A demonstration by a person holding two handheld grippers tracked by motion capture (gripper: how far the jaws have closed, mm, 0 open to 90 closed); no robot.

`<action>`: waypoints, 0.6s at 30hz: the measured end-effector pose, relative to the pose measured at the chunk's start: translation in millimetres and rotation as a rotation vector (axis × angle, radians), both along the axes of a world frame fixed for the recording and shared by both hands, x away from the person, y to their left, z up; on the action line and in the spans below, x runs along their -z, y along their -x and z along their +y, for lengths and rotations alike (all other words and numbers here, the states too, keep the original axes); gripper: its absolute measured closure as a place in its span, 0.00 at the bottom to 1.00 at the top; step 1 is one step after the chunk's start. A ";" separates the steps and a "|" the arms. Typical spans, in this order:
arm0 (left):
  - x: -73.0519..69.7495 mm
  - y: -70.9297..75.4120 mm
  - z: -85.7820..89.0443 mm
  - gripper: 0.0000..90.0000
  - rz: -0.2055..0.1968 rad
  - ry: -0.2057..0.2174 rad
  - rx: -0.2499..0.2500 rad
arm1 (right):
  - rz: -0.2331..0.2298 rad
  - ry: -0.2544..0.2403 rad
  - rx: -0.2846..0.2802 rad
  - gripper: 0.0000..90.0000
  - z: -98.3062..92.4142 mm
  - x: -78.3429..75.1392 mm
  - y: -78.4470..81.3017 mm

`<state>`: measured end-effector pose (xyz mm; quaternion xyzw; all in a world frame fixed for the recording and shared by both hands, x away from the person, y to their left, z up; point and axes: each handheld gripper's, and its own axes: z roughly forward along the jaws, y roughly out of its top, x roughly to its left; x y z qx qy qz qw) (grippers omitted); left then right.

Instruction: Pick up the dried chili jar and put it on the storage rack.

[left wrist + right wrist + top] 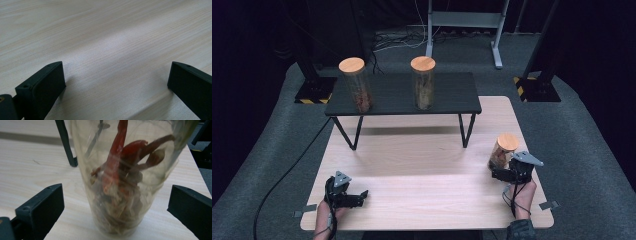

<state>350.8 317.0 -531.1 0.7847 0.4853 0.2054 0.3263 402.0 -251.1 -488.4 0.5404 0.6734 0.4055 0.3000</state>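
pale wood table (427,185) | grey carpet (592,150) (dark room) | both tongs apart, right (116,202) around jar (125,177)

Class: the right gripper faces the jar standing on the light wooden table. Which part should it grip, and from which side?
Grip the jar on its clear, straight wall, below the wooden lid, coming in level from the person's side. It stands upright between the open jaws of the right gripper, which likely just need closing.

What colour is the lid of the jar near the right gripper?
Light wooden brown lid, clearest in the high view.
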 end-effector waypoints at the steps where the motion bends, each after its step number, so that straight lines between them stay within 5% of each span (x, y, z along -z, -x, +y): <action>1: 0.0 0.0 0.0 0.00 0.000 -0.001 0.000 | -0.009 -0.001 0.011 0.00 0.1 0.1 -1.5; 11: 0.0 0.0 0.0 0.00 0.000 0.000 0.000 | -0.076 0.003 0.005 0.00 5.4 3.8 -12.8; 18: 0.0 0.0 0.0 0.00 0.000 0.001 0.000 | -0.083 -0.004 0.006 0.00 6.2 5.8 -17.4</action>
